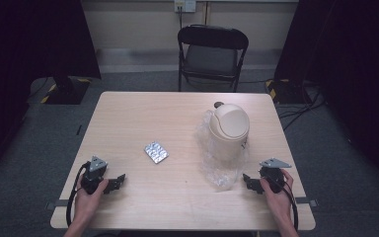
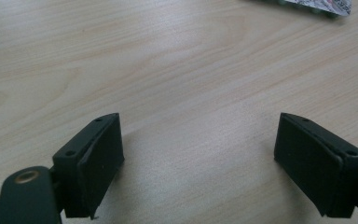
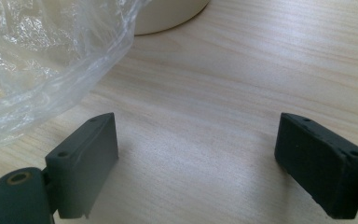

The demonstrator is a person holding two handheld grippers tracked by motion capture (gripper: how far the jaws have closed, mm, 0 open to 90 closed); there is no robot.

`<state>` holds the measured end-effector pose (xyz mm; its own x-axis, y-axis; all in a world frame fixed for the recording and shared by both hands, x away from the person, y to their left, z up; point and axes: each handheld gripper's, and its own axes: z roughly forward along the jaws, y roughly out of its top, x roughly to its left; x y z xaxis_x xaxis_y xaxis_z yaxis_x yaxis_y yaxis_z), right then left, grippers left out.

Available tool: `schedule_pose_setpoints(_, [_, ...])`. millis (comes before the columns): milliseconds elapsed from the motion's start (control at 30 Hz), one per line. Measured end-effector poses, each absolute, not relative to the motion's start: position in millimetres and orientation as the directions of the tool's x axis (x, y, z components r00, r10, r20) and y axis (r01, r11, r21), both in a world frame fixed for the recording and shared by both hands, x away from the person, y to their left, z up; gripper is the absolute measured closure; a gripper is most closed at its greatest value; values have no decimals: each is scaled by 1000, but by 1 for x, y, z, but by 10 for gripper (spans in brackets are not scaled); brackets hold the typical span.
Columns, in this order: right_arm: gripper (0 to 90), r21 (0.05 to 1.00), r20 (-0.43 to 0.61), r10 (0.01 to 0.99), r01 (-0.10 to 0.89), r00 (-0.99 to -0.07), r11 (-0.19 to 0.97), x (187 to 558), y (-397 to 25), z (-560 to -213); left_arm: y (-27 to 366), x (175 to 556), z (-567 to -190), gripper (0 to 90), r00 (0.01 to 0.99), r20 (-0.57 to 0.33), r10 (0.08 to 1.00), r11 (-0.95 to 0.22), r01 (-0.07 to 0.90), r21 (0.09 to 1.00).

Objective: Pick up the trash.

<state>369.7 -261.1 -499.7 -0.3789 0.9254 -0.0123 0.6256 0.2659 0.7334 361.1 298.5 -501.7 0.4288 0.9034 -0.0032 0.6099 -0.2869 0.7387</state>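
- Nothing is being held yet: the left tongs [image 1: 120,180] are being kept spread wide near the surface's [image 1: 143,118] front-left corner, with bare wood between the jaws in the left gripper view [image 2: 198,154].
- The right tongs [image 1: 247,180] are likewise being kept released near the front-right corner, jaws wide apart over bare wood [image 3: 198,154].
- The blister pack [image 1: 156,152] is lying flat near the middle of the surface, ahead of the left tongs and well apart from them; its edge is being caught at the top of the left gripper view [image 2: 319,6].
- The bin [image 1: 228,129] is standing upright toward the right edge, lid on, with the clear bag [image 1: 216,165] crumpled around its base and reaching toward the front edge, just beside the right tongs [image 3: 37,60].
- The work is judged as not yet begun: the pack is untouched, and reaching, gripping and any moving of it are all being left to do.
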Motion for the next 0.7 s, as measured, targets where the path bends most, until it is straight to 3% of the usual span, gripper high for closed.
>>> schedule_pose_setpoints(300, [139, 740, 0, 922, 620, -388, 261, 370, -264, -494, 298, 361, -502, 150, 429, -4, 903, -286, 609, 739])
schedule_pose_setpoints(700, [135, 791, 63, 869, 555, -491, 257, 374, -255, -455, 299, 361, -502, 147, 434, -6, 901, -289, 609, 739])
